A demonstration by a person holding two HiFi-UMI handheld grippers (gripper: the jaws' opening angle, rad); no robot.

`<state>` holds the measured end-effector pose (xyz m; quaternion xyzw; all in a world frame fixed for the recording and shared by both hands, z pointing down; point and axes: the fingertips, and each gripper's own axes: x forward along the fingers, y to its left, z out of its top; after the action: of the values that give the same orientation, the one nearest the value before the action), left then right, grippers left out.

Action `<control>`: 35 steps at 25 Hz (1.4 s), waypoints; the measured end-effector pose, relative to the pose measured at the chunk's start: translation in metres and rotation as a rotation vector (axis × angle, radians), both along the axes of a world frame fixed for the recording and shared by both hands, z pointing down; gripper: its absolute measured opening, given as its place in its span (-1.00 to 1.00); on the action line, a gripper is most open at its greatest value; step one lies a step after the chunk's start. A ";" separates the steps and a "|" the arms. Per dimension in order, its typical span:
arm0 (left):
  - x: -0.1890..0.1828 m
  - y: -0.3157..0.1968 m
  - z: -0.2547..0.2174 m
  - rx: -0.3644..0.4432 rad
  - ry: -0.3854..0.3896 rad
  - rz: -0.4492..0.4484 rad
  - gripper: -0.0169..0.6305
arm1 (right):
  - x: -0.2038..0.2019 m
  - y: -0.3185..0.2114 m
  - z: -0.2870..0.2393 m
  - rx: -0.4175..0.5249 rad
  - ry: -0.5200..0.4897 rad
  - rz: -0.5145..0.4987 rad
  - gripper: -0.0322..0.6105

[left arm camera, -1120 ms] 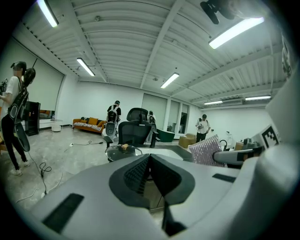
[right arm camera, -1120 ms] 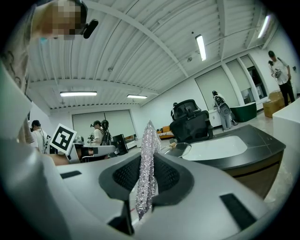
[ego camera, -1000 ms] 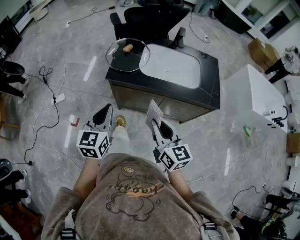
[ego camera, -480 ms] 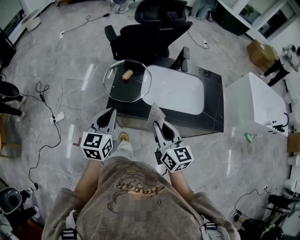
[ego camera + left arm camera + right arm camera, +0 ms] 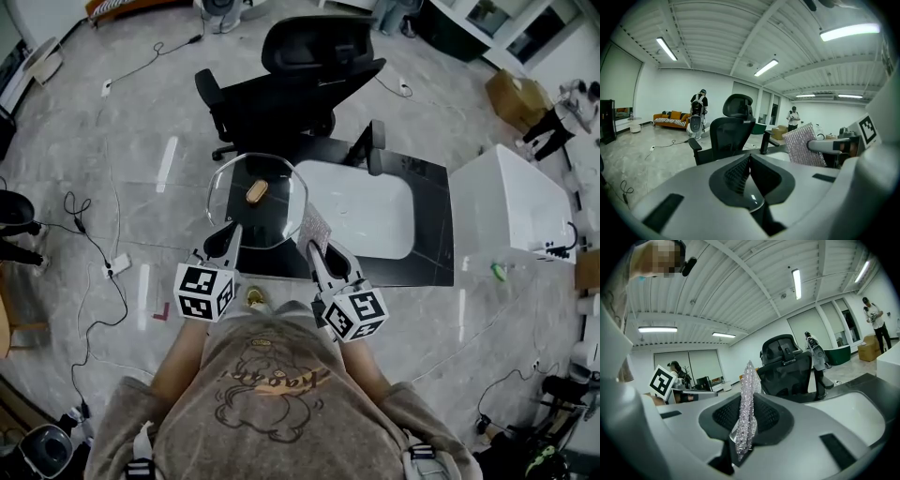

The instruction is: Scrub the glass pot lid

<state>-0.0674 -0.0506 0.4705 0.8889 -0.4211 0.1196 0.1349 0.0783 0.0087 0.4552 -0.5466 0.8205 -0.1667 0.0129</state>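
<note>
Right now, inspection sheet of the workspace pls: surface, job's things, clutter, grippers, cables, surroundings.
Surface: black counter with a white basin set in it.
Job's things: glass pot lid at the counter's left end, knob up; scrub cloth, sparkly, held upright.
Clutter: nothing seen on the counter.
Grippers: left gripper shut, empty; right gripper shut on the scrub cloth.
Cables: black cable and white power strip on the floor to the left.
Surroundings: black office chair behind the counter; white cabinet to the right.
</note>
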 end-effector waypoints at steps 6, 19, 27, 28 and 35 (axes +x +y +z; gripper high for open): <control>0.008 -0.036 0.000 -0.003 -0.015 0.006 -0.86 | 0.006 -0.035 0.004 -0.025 -0.001 -0.008 -0.65; 0.043 -0.105 0.086 -0.099 -0.237 0.071 -0.32 | 0.032 -0.107 0.009 -0.037 0.015 -0.069 -0.65; 0.062 -0.122 0.160 -0.178 -0.420 0.151 -0.32 | 0.050 -0.118 0.026 -0.088 0.023 -0.080 -0.65; 0.063 -0.123 0.166 -0.184 -0.429 0.149 -0.32 | 0.050 -0.120 0.028 -0.095 0.024 -0.084 -0.65; 0.063 -0.129 0.172 -0.199 -0.421 0.123 -0.40 | 0.059 -0.129 0.040 -0.129 0.037 -0.103 -0.65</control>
<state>-0.0047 -0.1793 0.6429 0.8507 -0.3713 0.3512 0.1232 0.1375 -0.1201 0.4955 -0.5064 0.8352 -0.2095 -0.0462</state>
